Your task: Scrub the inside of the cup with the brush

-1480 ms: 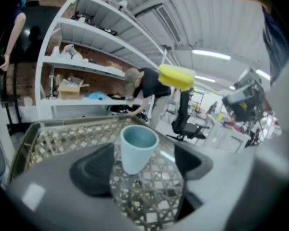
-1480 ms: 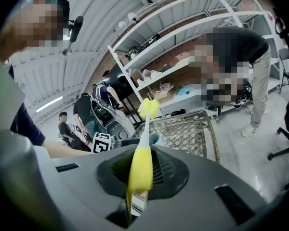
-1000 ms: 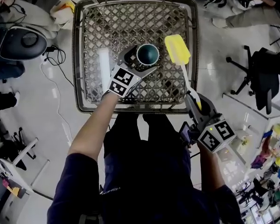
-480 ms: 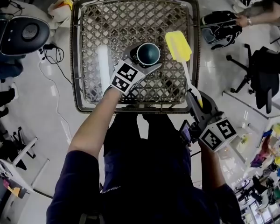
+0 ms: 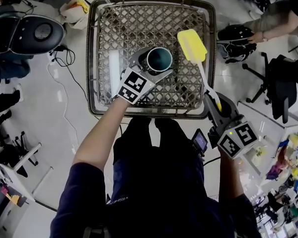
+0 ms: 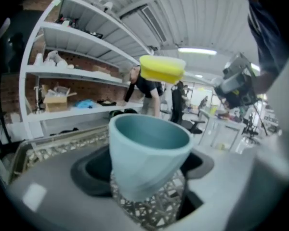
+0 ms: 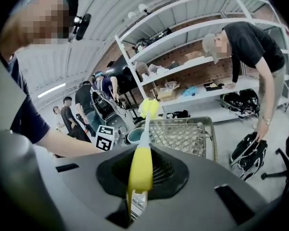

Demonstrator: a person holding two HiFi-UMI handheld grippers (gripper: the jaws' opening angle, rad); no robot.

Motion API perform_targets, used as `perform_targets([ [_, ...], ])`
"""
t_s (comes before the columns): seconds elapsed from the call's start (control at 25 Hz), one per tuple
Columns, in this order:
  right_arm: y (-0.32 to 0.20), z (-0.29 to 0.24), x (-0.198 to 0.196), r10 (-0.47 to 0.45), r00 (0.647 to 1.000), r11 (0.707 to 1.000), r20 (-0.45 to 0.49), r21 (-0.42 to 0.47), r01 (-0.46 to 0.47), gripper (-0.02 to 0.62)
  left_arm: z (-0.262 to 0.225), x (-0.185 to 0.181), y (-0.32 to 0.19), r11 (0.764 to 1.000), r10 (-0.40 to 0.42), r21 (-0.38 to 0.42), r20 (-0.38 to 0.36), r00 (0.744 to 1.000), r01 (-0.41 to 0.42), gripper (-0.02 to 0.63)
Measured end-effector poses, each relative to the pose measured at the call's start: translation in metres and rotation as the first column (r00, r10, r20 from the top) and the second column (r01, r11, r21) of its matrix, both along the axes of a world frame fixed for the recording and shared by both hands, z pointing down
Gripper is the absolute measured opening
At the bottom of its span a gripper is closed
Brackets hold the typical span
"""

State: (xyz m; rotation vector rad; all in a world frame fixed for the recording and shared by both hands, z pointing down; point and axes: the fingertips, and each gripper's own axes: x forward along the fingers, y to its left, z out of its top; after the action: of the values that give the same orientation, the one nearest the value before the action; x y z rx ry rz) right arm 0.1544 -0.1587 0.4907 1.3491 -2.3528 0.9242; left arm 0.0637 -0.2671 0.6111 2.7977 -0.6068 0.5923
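Right now we have the left gripper (image 5: 153, 66) reaching over the lattice-topped table (image 5: 124, 29), its jaws wide and closing, one on each side of the teal cup (image 5: 159, 59). The cup stands on the tabletop near the middle, mouth up, and in the left gripper view it fills the gap between the dark pads. Our right gripper (image 5: 217, 107) sits at the table's near right edge, clamped on the yellow end of the brush (image 5: 192, 46) handle. The brush's thin white shaft runs forward from there, and its yellow head hangs just beside the cup on the right, apart from the rim and outside the cup
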Motion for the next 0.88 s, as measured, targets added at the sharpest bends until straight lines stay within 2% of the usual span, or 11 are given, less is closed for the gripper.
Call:
perform_targets([
  [0.16,0.000,-0.026,-0.005,-0.121,0.983,0.990,-0.142,0.055,0.130,0.029,-0.028,-0.007,0.005,0.998,0.013,0.068,0.047,0.999,-0.016,0.399],
  [0.32,0.002,-0.048,-0.017,-0.211,0.937,0.965,-0.278,0.093,0.245,0.029,-0.053,-0.024,0.009,0.995,0.002,0.098,0.059,0.998,-0.007,0.399],
  [0.4,0.006,-0.056,-0.024,-0.262,0.899,0.945,-0.351,0.095,0.312,0.029,-0.065,-0.033,0.011,0.994,-0.013,0.109,0.065,0.998,0.006,0.399],
  [0.44,0.009,-0.058,-0.026,-0.293,0.866,0.931,-0.406,0.087,0.355,0.029,-0.070,-0.037,0.012,0.993,-0.020,0.115,0.071,0.997,0.012,0.399],
  [0.48,0.012,-0.059,-0.027,-0.326,0.817,0.911,-0.475,0.072,0.405,0.029,-0.075,-0.040,0.012,0.992,-0.026,0.123,0.079,0.997,0.016,0.399],
  [0.6,0.019,-0.064,-0.035,-0.404,0.650,0.842,-0.644,0.016,0.538,0.029,-0.082,-0.053,0.014,0.990,-0.032,0.140,0.121,0.992,0.015,0.399],
  [0.76,0.017,-0.080,-0.052,-0.425,0.498,0.786,-0.756,-0.035,0.617,0.029,-0.092,-0.066,0.017,0.985,-0.039,0.170,0.163,0.986,0.011,0.399],
  [0.88,0.013,-0.087,-0.062,-0.434,0.346,0.727,-0.832,-0.097,0.679,0.029,-0.101,-0.073,0.019,0.979,-0.039,0.202,0.210,0.977,-0.005,0.399],
])
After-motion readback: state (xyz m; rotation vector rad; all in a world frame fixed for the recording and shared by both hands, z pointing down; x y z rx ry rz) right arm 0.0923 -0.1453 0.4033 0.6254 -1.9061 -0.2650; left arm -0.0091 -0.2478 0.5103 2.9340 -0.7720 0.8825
